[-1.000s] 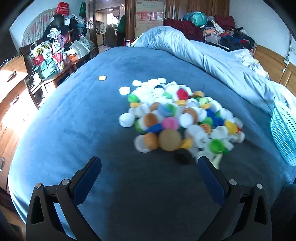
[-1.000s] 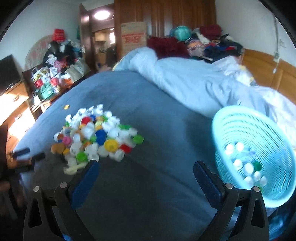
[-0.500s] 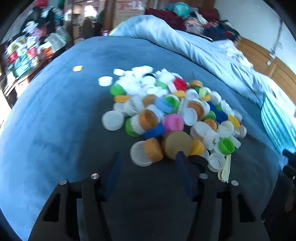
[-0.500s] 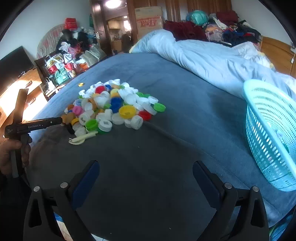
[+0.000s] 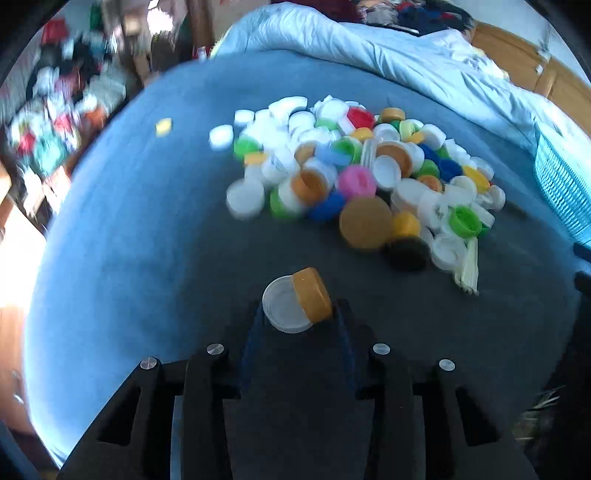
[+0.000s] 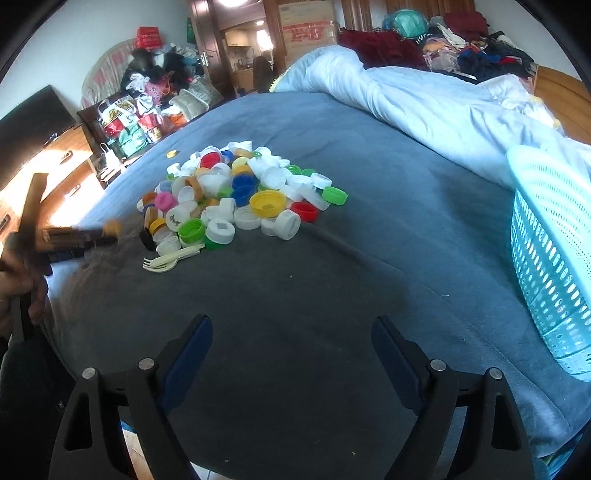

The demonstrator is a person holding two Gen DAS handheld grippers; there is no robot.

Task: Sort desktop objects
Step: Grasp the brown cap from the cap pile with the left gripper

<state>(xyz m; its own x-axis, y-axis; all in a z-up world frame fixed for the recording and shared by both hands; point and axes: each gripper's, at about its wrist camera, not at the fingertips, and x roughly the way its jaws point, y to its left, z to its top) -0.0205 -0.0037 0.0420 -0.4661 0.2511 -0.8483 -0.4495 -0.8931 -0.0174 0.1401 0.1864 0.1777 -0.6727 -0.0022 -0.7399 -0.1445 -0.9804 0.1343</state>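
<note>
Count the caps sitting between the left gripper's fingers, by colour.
white cap: 1
orange cap: 1
Total: 2, both between the closing jaws of the left gripper, set apart from the pile.

A pale blue quilt (image 6: 424, 107) lies bunched along the far side of the bed (image 6: 332, 295), whose cover is dark blue. Behind it, loose clothes (image 6: 472, 55) are piled against a wooden headboard (image 6: 561, 92). A cardboard box (image 6: 308, 31) stands by the wooden wardrobe doors. At the left, a dark television (image 6: 29, 125) sits on a sunlit wooden cabinet (image 6: 62, 155), and beside it bags and packets (image 6: 129, 122) crowd a low dark stand, with more bundles heaped above them
</note>
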